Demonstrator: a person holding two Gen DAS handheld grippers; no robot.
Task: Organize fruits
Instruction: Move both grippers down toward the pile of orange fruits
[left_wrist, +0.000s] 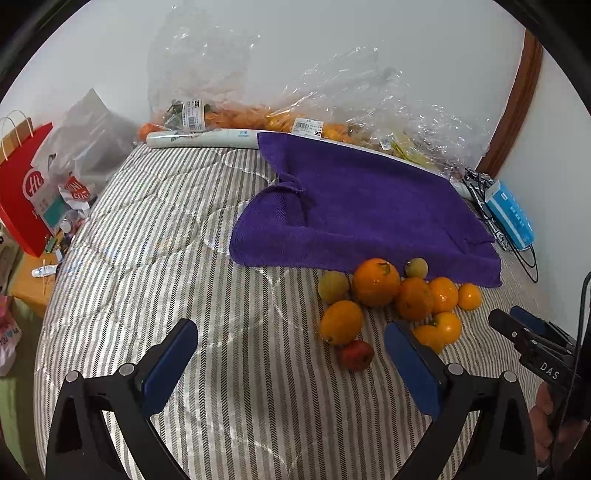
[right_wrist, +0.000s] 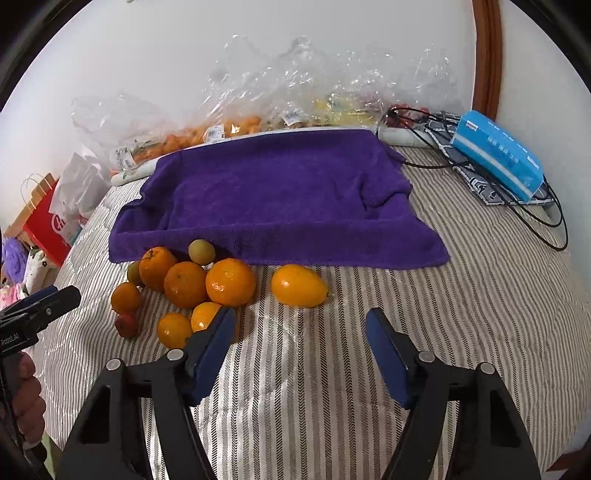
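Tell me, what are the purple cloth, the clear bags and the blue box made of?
Purple cloth: looks like terry towelling, matte and fuzzy, with soft folds. Clear bags: thin plastic film, glossy and crinkled, fruit showing through. Blue box: probably a soft plastic-wrapped tissue pack, slightly shiny; hard to be sure.

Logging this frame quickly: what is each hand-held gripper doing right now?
Left hand-held gripper: open, holding nothing.
Right hand-held gripper: open, nothing between its blue pads, over the striped bedspread.

Striped bed (right_wrist: 332, 369) carries purple towel (right_wrist: 280, 199), loose fruits (right_wrist: 229, 282), tissue pack (right_wrist: 498, 158)
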